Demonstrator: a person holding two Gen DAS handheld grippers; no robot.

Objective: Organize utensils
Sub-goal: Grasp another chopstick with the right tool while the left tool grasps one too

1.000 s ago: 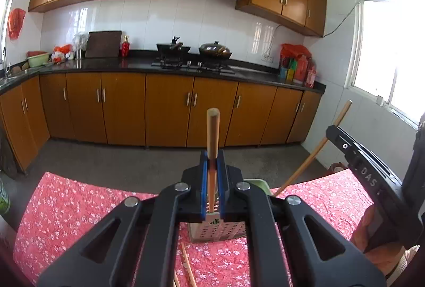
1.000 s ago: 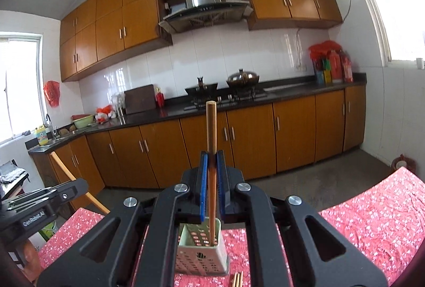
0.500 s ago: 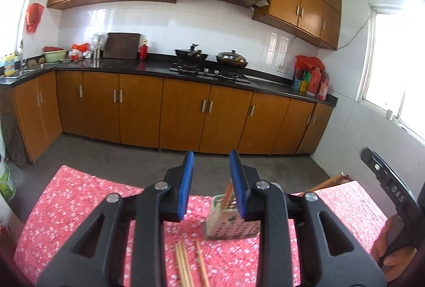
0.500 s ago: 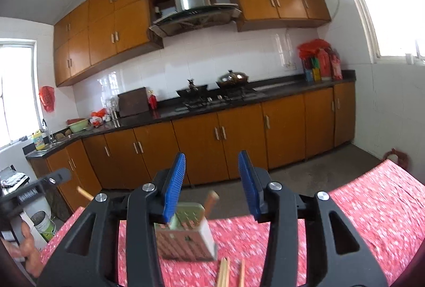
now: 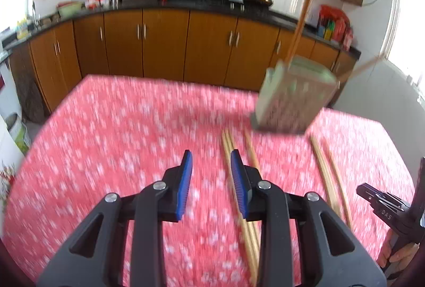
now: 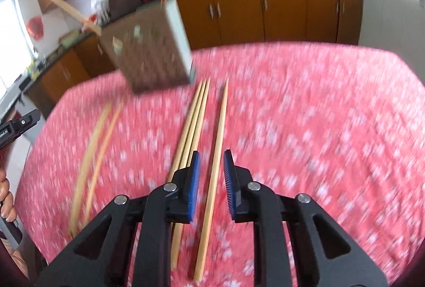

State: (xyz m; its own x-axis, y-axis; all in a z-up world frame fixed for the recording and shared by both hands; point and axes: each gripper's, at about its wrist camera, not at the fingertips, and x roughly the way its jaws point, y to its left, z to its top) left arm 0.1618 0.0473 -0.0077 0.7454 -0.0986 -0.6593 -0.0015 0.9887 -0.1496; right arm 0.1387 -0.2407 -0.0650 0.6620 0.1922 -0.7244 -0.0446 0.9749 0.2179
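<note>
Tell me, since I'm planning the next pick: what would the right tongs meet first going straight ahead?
Probably the single chopstick lying between the open right tongs on the red floral tablecloth; blur leaves height unclear.

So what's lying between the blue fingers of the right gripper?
In the right wrist view, one long wooden chopstick lies on the red flowered tablecloth, running up the gap of the open right gripper toward the perforated utensil holder. The fingers aren't touching it.
</note>
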